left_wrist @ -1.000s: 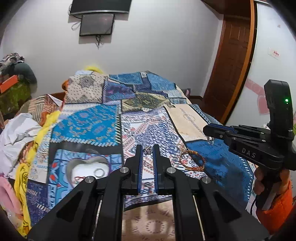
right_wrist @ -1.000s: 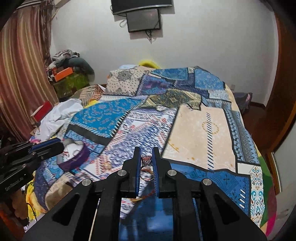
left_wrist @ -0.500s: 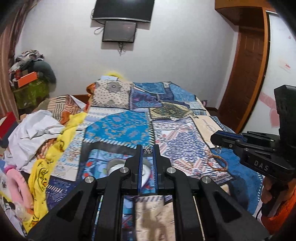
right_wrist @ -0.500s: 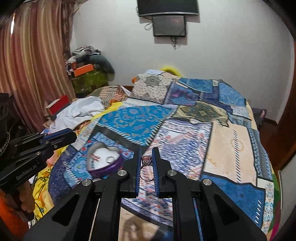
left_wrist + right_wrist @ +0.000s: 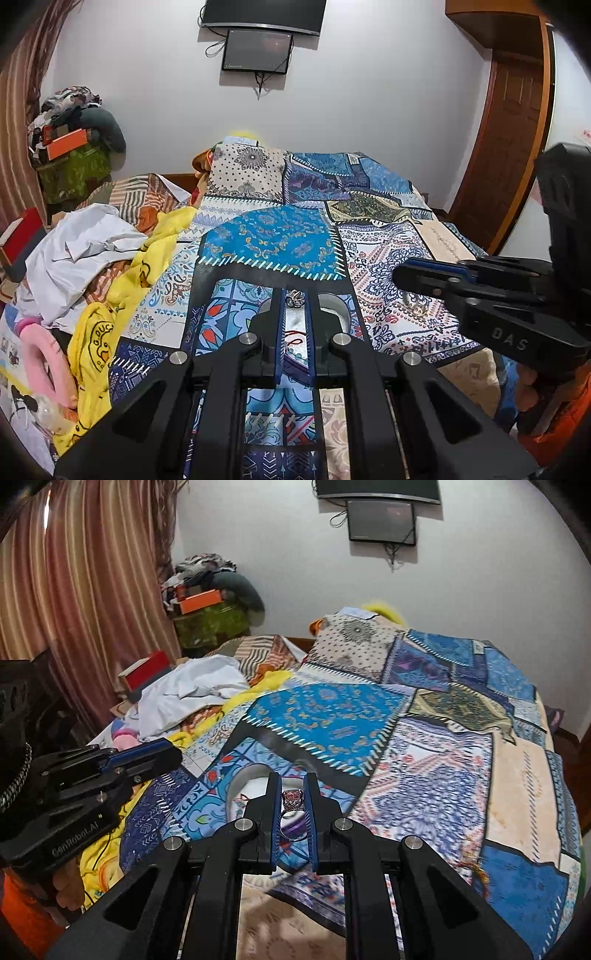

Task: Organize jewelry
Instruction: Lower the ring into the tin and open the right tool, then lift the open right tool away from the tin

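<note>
My left gripper (image 5: 295,294) is shut on a small silver ring (image 5: 294,298) pinched at its tips. Just behind and below those tips lies the heart-shaped jewelry box (image 5: 334,309), white inside, mostly hidden by the fingers. In the right wrist view my right gripper (image 5: 291,780) is shut on a ring with a reddish stone (image 5: 293,799). It hovers over the near edge of the same jewelry box (image 5: 239,780), which has a purple rim. The right gripper (image 5: 400,275) reaches in from the right, and the left gripper (image 5: 171,751) comes in from the left.
Everything lies on a bed with a blue patchwork cover (image 5: 273,240). Crumpled white cloth (image 5: 81,251) and yellow cloth (image 5: 147,258) are piled along the left side. An orange beaded bracelet (image 5: 476,869) lies blurred at the right. A wooden door (image 5: 506,147) stands at the far right.
Both grippers have swung left across the bed, each still pinching its ring. The jewelry box now sits right under the tips, and the bracelet has left the left wrist view.
</note>
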